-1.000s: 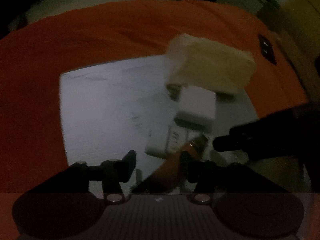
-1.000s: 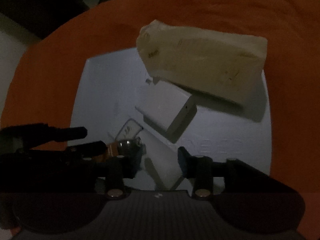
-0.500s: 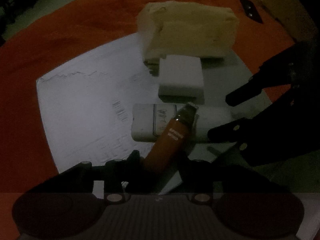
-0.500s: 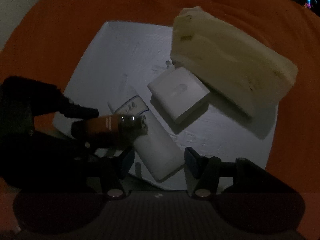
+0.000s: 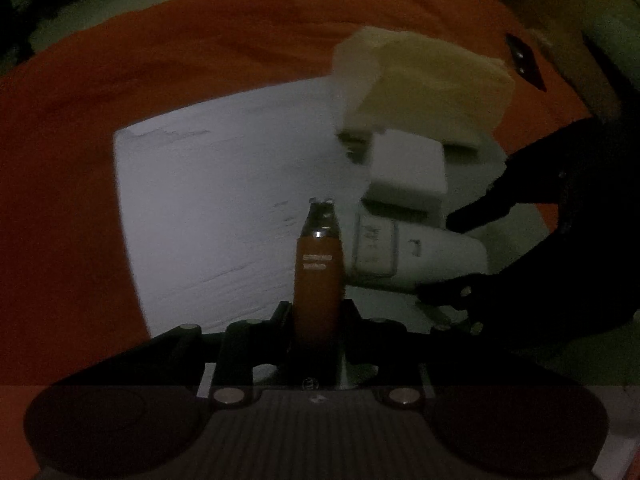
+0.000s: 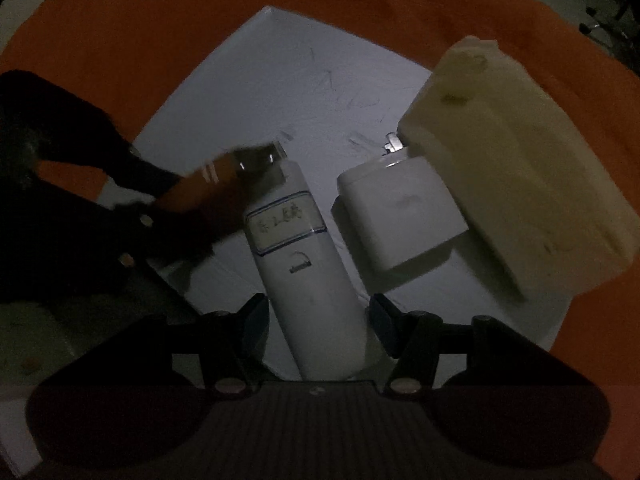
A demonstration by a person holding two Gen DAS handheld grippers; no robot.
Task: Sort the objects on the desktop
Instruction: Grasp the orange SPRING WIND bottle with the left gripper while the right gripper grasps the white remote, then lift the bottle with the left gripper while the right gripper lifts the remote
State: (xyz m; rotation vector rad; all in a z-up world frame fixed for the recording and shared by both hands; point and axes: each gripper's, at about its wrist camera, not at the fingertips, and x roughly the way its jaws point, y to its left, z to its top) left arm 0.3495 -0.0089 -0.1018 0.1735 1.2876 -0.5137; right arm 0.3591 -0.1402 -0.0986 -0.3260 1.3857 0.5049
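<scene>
A: Left wrist view: dim light, orange cloth (image 5: 200,80) spread over the worktop, a white sheet of paper (image 5: 224,200) lying flat on it. Beyond the cloth, pale floor and a few small coloured lights at the far top edge, too dark to make out more.

B: Left gripper (image 5: 316,316), jaws closing on an orange tube (image 5: 318,272) with a silver tip, pads at its lower end, tip pointing away over the paper.

A: Just right of the tube, a white device (image 5: 412,256) with a small label window, lying on the paper. Behind it a white charger (image 5: 404,168), then a cream-coloured pouch (image 5: 424,88) resting partly on the paper's far edge.

B: Right wrist view: right gripper (image 6: 316,320) pointing down, jaws spread either side of the white device (image 6: 304,260), a gap on each side, pads not pressing.

A: Same view: charger (image 6: 400,216) beside the device, metal prongs showing at its far end, pouch (image 6: 516,168) touching it. Orange cloth (image 6: 160,20) all round the paper (image 6: 280,92); grey floor at the corners.
</scene>
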